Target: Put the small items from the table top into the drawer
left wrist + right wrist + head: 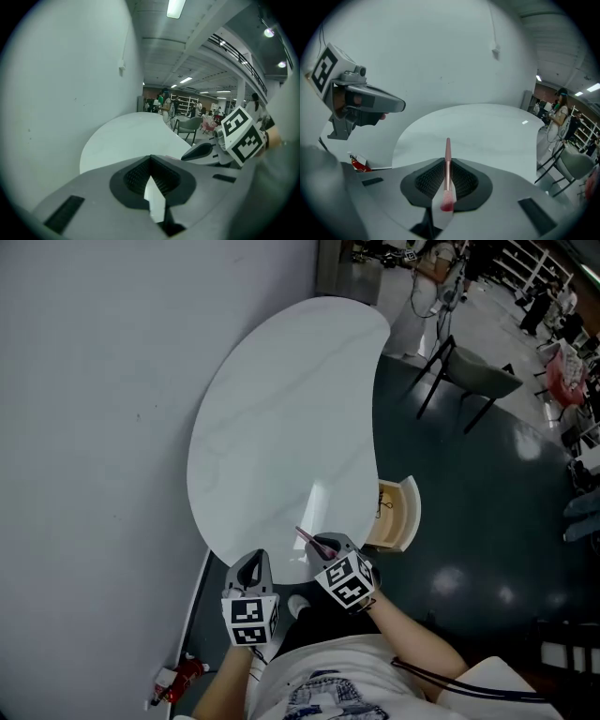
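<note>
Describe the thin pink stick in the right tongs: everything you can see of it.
The pink stick is thin, straight and smooth, like plastic or painted wood. Its far end tapers to a blunt tip. Its near end is a fuzzy red tuft, perhaps bristles. The right tongs are shut on it, and it pokes out past their tips, over the near edge of the white table. Nothing else touches it.

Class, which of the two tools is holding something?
The right tool: a pink brush is clamped between its jaws. The left tool is shut on nothing.
</note>
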